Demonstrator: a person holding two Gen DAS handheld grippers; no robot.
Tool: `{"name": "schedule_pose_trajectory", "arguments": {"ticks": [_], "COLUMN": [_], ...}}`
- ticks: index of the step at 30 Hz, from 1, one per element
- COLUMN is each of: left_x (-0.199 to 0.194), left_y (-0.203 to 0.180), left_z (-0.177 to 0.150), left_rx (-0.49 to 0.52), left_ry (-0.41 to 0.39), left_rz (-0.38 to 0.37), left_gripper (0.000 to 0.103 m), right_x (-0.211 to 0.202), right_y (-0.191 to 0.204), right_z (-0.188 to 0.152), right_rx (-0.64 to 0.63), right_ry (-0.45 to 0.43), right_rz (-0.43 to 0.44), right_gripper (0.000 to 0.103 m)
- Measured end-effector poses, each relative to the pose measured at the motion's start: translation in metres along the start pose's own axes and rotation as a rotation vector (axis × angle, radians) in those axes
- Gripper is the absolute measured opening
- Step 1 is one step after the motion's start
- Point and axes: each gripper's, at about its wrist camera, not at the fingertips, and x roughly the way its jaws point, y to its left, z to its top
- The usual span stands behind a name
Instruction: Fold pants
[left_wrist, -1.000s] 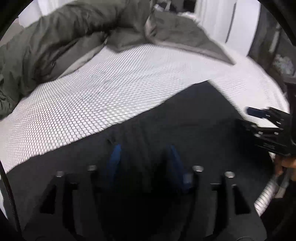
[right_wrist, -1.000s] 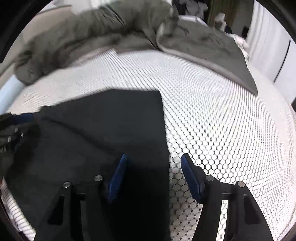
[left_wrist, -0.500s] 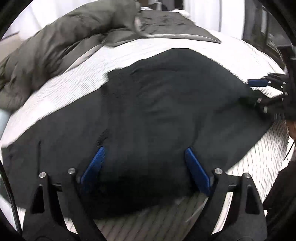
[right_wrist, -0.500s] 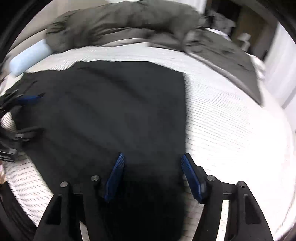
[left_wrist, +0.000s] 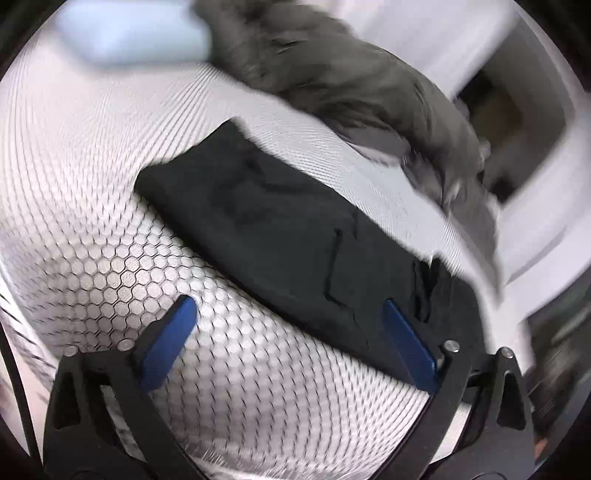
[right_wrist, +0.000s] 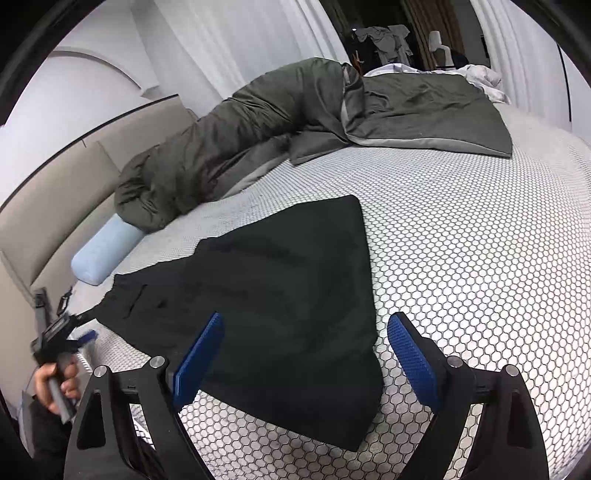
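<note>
Pants (right_wrist: 280, 302): black, flat on bed (right_wrist: 480, 258), near edge, left of centre in right view.

Left gripper (left_wrist: 291, 339): fingers spread, opening, nothing between. Right gripper (right_wrist: 306, 354): fingers spread, opening; cloth below, not pinched.

Risks (judgement):
- Single-layer pinch at near corner; folded layers separate.
- Drag on textured cover; wrinkles, skewed edge.
- Duvet (right_wrist: 258, 122) at far side; limited room.

Long axis: near-right corner to far-left, toward pillow (right_wrist: 105, 254). Waist or hem end: cannot tell.
</note>
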Motion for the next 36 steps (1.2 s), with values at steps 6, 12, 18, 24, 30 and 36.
{"name": "schedule_pose_trajectory", "arguments": {"ticks": [6, 12, 18, 24, 30, 36], "left_x": [0.026, 0.018, -0.022, 0.011, 0.093, 0.045], "left_y": [0.036, -0.013, -0.152, -0.314, -0.355, -0.280], "left_z": [0.038, 0.049, 0.029, -0.067, -0.188, -0.158], "left_rx": [-0.178, 0.019, 0.314, 0.596, 0.777, 0.743], "left_ry": [-0.051, -0.130, -0.211, -0.036, 0.399, 0.243], "left_rz": [0.069, 0.163, -0.015, -0.305, -0.391, -0.355], "left_gripper": [0.034, 0.002, 0.002, 0.005, 0.052, 0.083], "right_x": [0.009, 0.028, 0.028, 0.020, 0.013, 0.008], "right_y": [-0.006, -0.007, -0.005, -0.019, -0.058, -0.052], "right_z": [0.002, 0.016, 0.021, 0.025, 0.023, 0.022], "right_rx": [0.018, 0.016, 0.007, 0.043, 0.131, 0.116], "right_ry": [0.047, 0.062, 0.046, 0.015, 0.019, 0.025], "right_rz": [-0.004, 0.003, -0.001, -0.033, -0.129, -0.064], "right_gripper": [0.092, 0.092, 0.092, 0.092, 0.092, 0.092]}}
